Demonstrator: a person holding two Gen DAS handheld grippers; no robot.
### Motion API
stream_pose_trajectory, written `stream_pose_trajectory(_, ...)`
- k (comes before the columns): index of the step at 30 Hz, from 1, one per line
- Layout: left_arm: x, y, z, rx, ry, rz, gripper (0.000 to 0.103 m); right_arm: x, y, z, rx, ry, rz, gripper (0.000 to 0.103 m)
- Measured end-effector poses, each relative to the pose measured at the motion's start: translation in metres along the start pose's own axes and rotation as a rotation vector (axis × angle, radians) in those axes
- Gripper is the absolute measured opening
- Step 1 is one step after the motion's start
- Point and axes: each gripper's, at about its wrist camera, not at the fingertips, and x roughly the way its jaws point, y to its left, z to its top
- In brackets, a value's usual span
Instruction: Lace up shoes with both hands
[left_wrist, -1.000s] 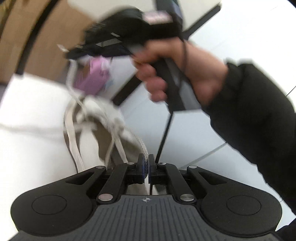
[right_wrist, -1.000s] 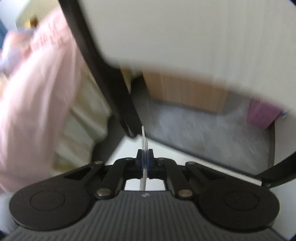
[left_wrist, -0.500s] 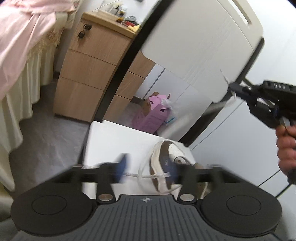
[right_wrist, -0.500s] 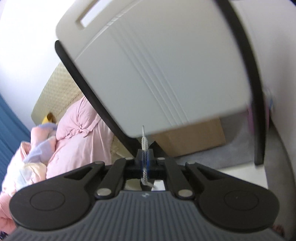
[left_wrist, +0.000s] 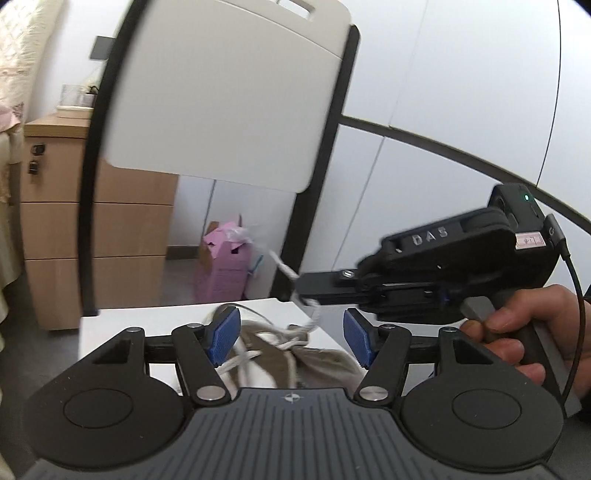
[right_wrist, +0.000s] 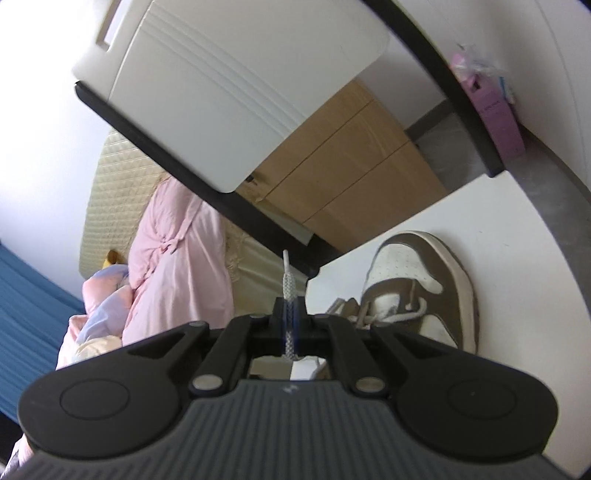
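Note:
A brown and white shoe (right_wrist: 424, 288) lies on the white table (right_wrist: 517, 280), toe pointing away. My right gripper (right_wrist: 290, 306) is shut on the end of the white lace (right_wrist: 288, 284), whose tip sticks out past the fingertips. In the left wrist view the right gripper (left_wrist: 301, 290) hangs above the shoe (left_wrist: 317, 360), and the lace (left_wrist: 282, 267) runs from it down to the shoe. A hand (left_wrist: 517, 332) holds its handle. My left gripper (left_wrist: 291, 339) is open just above the shoe, nothing between its blue pads (left_wrist: 223, 338).
A white folding panel with a black frame (left_wrist: 229, 96) stands behind the table. Beyond it are a wooden drawer cabinet (left_wrist: 96, 229) and a pink box (left_wrist: 225, 266) on the floor. A bed with pink cloth (right_wrist: 177, 258) lies past the table edge.
My left gripper has let go of the lace, opened wide and risen a little. The right gripper has swung sideways with the lace end, bringing the shoe into its view.

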Motion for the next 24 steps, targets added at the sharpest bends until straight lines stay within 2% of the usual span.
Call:
stream_pose_trajectory(3,0.013,-0.009,-0.004,0.047,0.031,0.010,0.061,0.001,-0.007,0.002,0.030,0.011,0.043,0.004)
stream_pose_trajectory(6,0.022,-0.006,-0.006,0.017,0.042,-0.007,0.048,-0.002,-0.007,0.003,0.034,0.014,0.063,0.004)
stream_pose_trajectory(8,0.026,-0.006,-0.006,0.003,0.036,-0.002,0.038,-0.002,-0.007,0.004,0.036,0.014,0.070,0.004)
stream_pose_trajectory(10,0.031,-0.005,-0.006,0.002,0.038,-0.007,0.017,-0.002,-0.011,0.004,0.047,0.018,0.074,0.004)
stream_pose_trajectory(12,0.035,-0.006,-0.007,0.011,0.049,-0.012,0.007,-0.002,-0.013,0.002,0.066,0.025,0.086,0.004)
stream_pose_trajectory(24,0.034,-0.001,-0.010,0.013,0.045,-0.002,0.005,-0.004,-0.026,0.004,0.117,0.006,0.125,0.005)
